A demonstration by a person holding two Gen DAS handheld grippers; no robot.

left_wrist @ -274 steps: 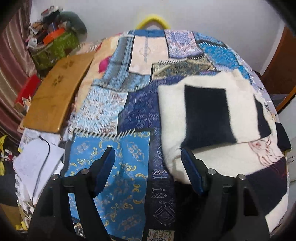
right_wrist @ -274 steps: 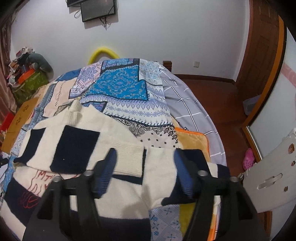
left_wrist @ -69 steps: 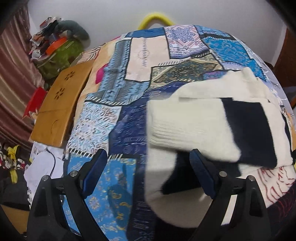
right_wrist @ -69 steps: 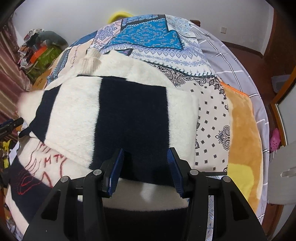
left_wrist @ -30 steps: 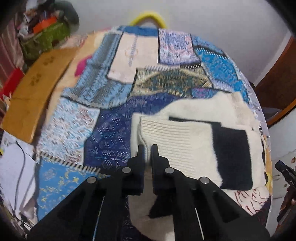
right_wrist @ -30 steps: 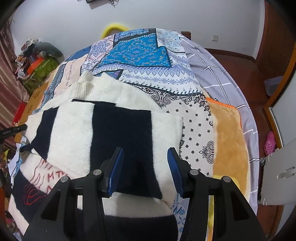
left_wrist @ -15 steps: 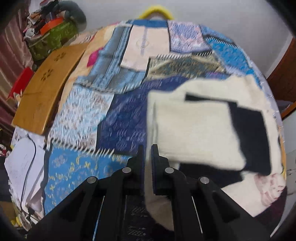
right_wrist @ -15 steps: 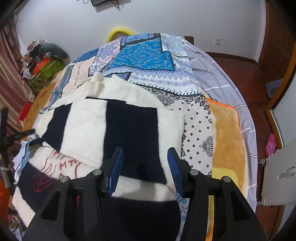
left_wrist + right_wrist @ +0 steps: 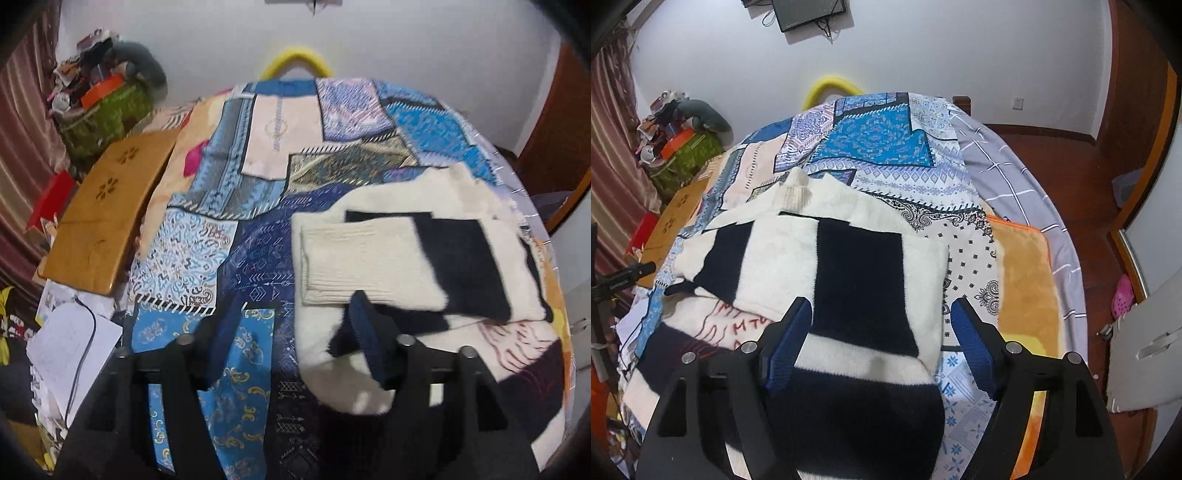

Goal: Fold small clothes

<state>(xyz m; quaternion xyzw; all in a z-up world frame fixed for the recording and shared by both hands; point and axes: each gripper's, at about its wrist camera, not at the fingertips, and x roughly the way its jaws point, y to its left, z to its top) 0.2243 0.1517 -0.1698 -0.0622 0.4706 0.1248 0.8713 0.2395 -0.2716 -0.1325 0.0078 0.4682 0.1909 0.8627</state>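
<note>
Cream-and-navy sweater (image 9: 424, 258) lies on the patchwork quilt (image 9: 258, 177) of the bed, both sleeves folded across the chest, ribbed cuff (image 9: 332, 262) uppermost. Left gripper (image 9: 295, 328) spread open, empty, just short of the cuff; image blurred. Right gripper (image 9: 882, 332) also spread open, hovering above the navy block (image 9: 860, 280), nothing held. Judged step: sleeves done, body fold pending. Next move likely calls for both grippers to pinch the hem corners and bring the hem toward the collar (image 9: 798, 192).
</note>
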